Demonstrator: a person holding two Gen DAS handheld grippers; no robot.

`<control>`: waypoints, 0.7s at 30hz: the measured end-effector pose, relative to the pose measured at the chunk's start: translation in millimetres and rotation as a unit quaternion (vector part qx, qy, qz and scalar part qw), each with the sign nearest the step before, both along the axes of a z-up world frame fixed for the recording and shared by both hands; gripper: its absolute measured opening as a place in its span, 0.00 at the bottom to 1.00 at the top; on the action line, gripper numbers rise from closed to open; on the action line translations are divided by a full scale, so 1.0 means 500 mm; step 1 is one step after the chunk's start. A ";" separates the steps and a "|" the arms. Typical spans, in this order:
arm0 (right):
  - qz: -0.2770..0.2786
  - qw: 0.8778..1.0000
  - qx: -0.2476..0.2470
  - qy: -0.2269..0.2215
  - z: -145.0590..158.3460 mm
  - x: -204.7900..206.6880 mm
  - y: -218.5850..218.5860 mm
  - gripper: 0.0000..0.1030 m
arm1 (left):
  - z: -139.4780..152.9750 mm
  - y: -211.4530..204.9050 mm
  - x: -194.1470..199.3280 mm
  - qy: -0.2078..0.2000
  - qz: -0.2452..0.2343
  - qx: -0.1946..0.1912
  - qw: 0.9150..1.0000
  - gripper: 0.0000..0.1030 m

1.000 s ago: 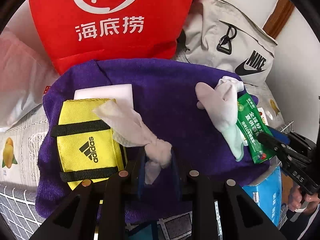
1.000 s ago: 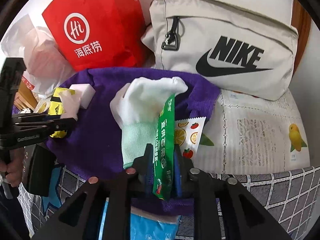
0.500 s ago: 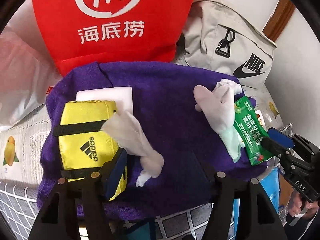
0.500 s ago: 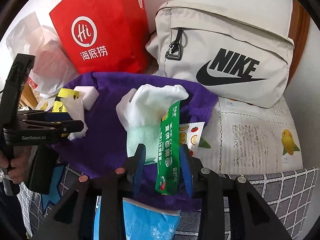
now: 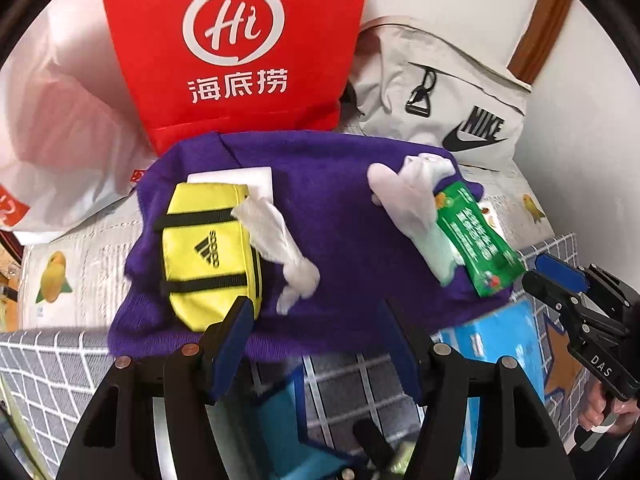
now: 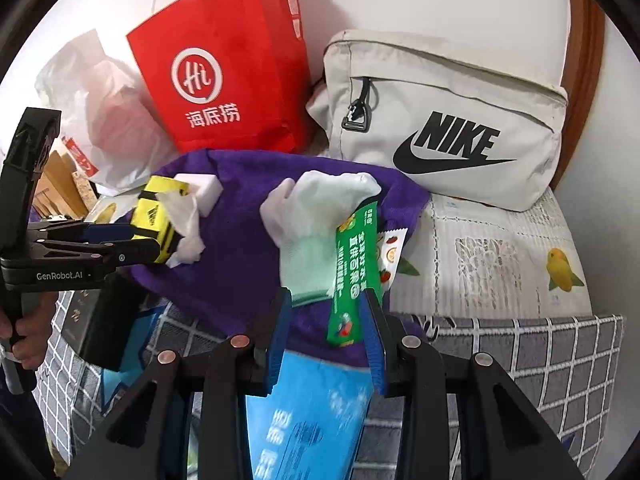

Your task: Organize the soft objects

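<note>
Purple towel [image 5: 340, 216] spread on the table, red bag [image 5: 236, 48] and grey Nike bag [image 6: 444, 120] beyond it. On towel, left: yellow pouch [image 5: 204, 256], crumpled tissue [image 5: 276, 244] against its right side, white block [image 5: 240, 178] behind. Right: white glove [image 6: 316, 216], green packet [image 6: 356, 268] beside it. Left gripper [image 5: 316, 332] jaws just opened, empty, near tissue. Right gripper [image 6: 326, 332] jaws just opened; packet end between them, pads apart.

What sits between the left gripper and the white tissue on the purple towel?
Nothing visible. The white tissue lies just beyond the open left gripper on the purple towel; the yellow pouch sits beside it, not across the path.
</note>
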State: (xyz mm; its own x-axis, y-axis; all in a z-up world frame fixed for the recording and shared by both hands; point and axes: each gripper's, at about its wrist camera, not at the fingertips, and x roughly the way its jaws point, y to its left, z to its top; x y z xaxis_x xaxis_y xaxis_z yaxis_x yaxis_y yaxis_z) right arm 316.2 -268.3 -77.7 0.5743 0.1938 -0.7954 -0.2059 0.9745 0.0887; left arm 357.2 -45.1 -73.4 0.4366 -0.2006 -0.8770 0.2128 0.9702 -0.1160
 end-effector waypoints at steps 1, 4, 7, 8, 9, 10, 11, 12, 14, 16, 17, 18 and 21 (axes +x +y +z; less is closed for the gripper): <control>0.001 1.000 0.003 -0.001 0.004 -0.011 0.001 0.34 | 0.006 0.000 -0.012 -0.002 0.001 0.002 1.000 0.61; 0.003 1.000 0.003 -0.006 0.012 -0.038 0.003 0.34 | 0.019 0.002 -0.044 -0.007 0.000 0.005 1.000 0.61; 0.007 1.000 0.005 -0.009 0.019 -0.064 0.007 0.34 | 0.028 0.003 -0.078 -0.012 0.000 0.010 1.000 0.61; 0.008 1.000 0.005 -0.011 0.022 -0.074 0.009 0.34 | 0.031 0.004 -0.089 -0.014 0.001 0.011 1.000 0.61; 0.009 1.000 0.005 -0.013 0.025 -0.084 0.010 0.35 | 0.034 0.006 -0.103 -0.015 0.002 0.010 1.000 0.61; 0.010 1.000 0.005 -0.014 0.027 -0.093 0.011 0.35 | 0.034 0.005 -0.111 -0.016 0.003 0.010 1.000 0.61; 0.010 1.000 0.005 -0.015 0.030 -0.102 0.011 0.35 | 0.036 0.007 -0.122 -0.017 0.003 0.009 1.000 0.61; 0.010 1.000 0.004 -0.016 0.031 -0.110 0.011 0.35 | 0.037 0.009 -0.135 -0.018 0.004 0.009 1.000 0.61; 0.013 1.000 0.005 -0.018 0.035 -0.126 0.011 0.35 | 0.037 0.009 -0.155 -0.019 0.006 0.010 1.000 0.61; 0.012 1.000 0.006 -0.021 0.037 -0.145 0.011 0.36 | 0.037 0.009 -0.177 -0.020 0.004 0.008 1.000 0.61; 0.012 1.000 0.006 -0.021 0.037 -0.151 0.010 0.36 | 0.036 0.008 -0.187 -0.020 0.003 0.009 1.000 0.61; 0.013 1.000 0.006 -0.021 0.036 -0.158 0.011 0.36 | 0.035 0.007 -0.195 -0.020 0.003 0.009 1.000 0.61; 0.015 1.000 0.002 -0.025 0.036 -0.181 0.011 0.36 | 0.029 0.003 -0.223 -0.018 0.001 0.009 1.000 0.61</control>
State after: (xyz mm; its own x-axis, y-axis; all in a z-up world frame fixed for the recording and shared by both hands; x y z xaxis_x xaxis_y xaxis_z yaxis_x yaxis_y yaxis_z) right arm 225.9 -262.9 -59.6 0.6066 0.2149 -0.7654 -0.2396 0.9674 0.0818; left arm 245.8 -43.7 -58.8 0.4687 -0.1844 -0.8639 0.2150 0.9724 -0.0909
